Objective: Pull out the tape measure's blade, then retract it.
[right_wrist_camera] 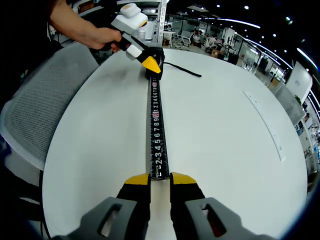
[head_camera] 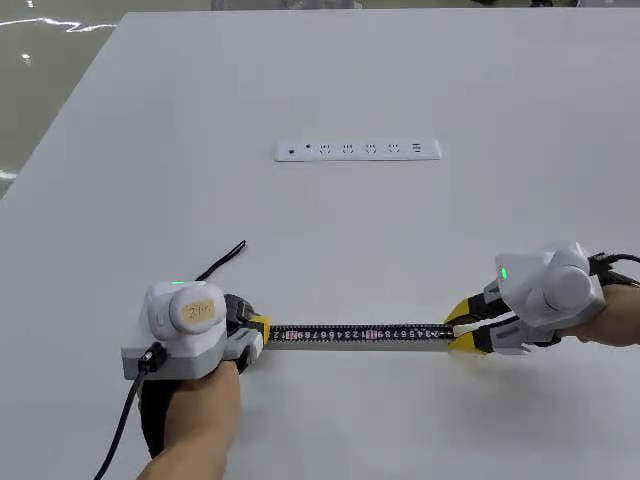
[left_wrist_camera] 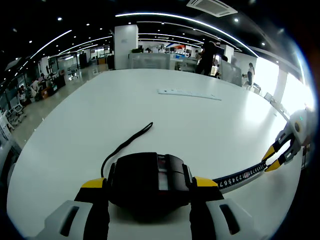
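We see the left gripper (head_camera: 252, 335) low on the left of the white bench (head_camera: 330, 80), held in a person's left hand (head_camera: 200, 400). Its yellow-tipped jaws are clamped on the black tape measure case (left_wrist_camera: 147, 177), one tip on each flank of the body. The case rests on the bench surface. A thin black wrist strap (head_camera: 222, 260) trails from it across the bench, away from the person.

From the case, the black blade with white numerals (head_camera: 360, 333) runs straight and flat along the bench to the right gripper (head_camera: 460, 327). In the right gripper view, the blade's free end sits between that gripper's two yellow tips, and the jaws are closed in on it, one against each edge. The low numerals lie nearest this gripper, and the count climbs towards the case. The person's right hand (head_camera: 615, 320) holds this gripper at the right edge of the head view.

Well beyond the blade, towards the middle of the bench, lies a long white power strip (head_camera: 357, 150), parallel to the blade and apart from everything else. In the right gripper view, a grey mesh chair back (right_wrist_camera: 35, 115) stands beside the near edge of the bench.
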